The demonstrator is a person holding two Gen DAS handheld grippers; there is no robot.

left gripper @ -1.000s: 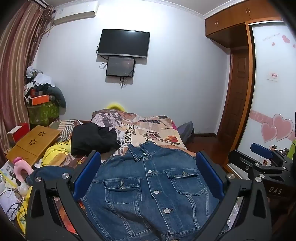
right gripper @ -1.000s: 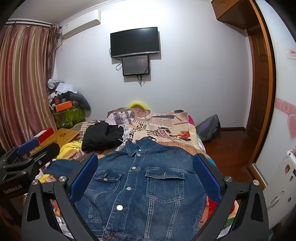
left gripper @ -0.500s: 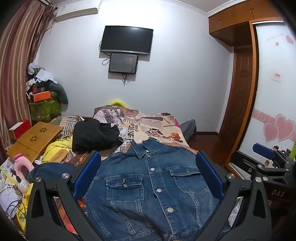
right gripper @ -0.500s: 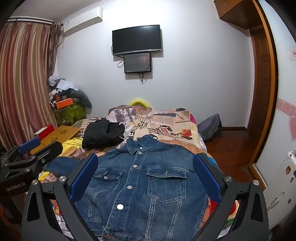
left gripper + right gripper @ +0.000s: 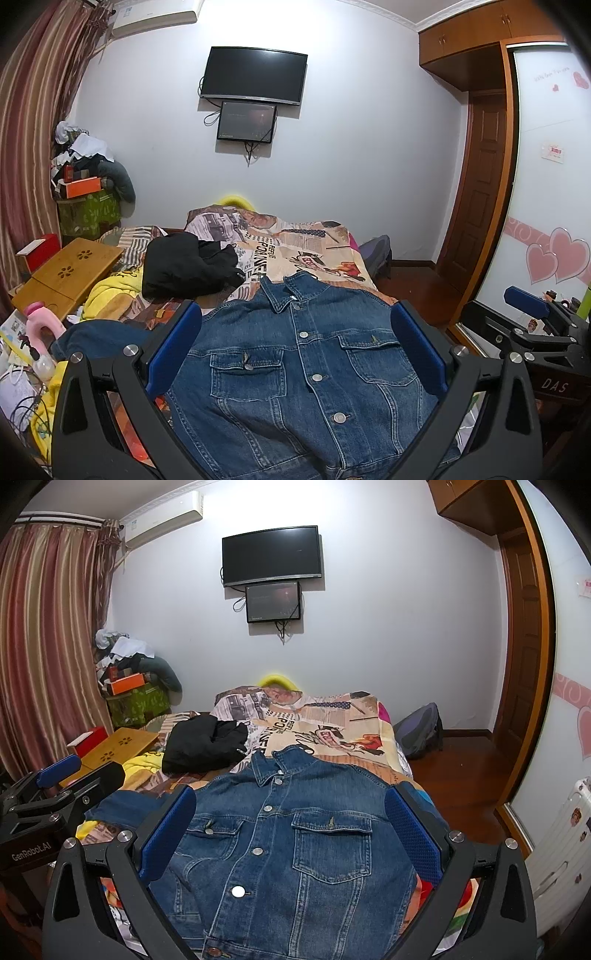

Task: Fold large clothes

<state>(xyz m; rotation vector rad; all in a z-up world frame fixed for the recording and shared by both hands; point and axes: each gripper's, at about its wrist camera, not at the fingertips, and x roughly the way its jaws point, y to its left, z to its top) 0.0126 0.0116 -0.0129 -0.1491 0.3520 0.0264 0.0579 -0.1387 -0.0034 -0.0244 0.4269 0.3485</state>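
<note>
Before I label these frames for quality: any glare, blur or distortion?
Left wrist view: strong fisheye bending of the wardrobe, dark corners, bright wash on the wall above the TV, denim jacket sharp. Right wrist view: same curvature at the curtain, one jacket button glares white.

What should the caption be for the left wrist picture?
Open left gripper hovers over a buttoned denim jacket laid flat on the bed.

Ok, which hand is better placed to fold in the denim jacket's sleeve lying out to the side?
Left, probably. The sleeve lies out beyond the left gripper, while the right gripper hovers over the far half of the denim jacket. Both jaws are open.
</note>
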